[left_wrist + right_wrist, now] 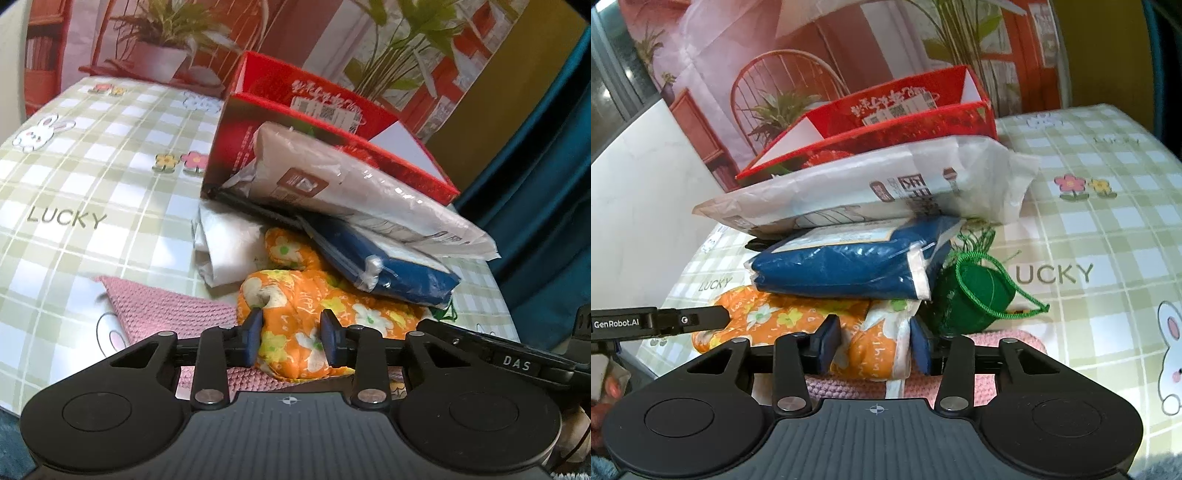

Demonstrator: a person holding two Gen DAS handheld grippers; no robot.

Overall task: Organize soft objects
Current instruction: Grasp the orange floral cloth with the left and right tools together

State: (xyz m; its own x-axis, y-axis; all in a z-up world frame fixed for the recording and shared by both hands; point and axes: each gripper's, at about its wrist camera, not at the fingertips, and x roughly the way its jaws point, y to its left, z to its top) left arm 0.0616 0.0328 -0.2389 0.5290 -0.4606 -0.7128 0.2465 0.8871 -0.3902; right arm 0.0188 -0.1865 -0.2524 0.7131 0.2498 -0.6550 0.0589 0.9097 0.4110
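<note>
The red box (332,122) stood open at the far side, nothing visible inside. Before it, a white packet (369,199) and a blue packet (388,266) lay on the orange floral cloth (295,306). Both the left gripper (291,338) and the right gripper (873,345), partly open, pinched that cloth.

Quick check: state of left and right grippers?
Left gripper: closed on the orange floral cloth.
Right gripper: around that cloth and a white packet; grip cannot be told.
</note>
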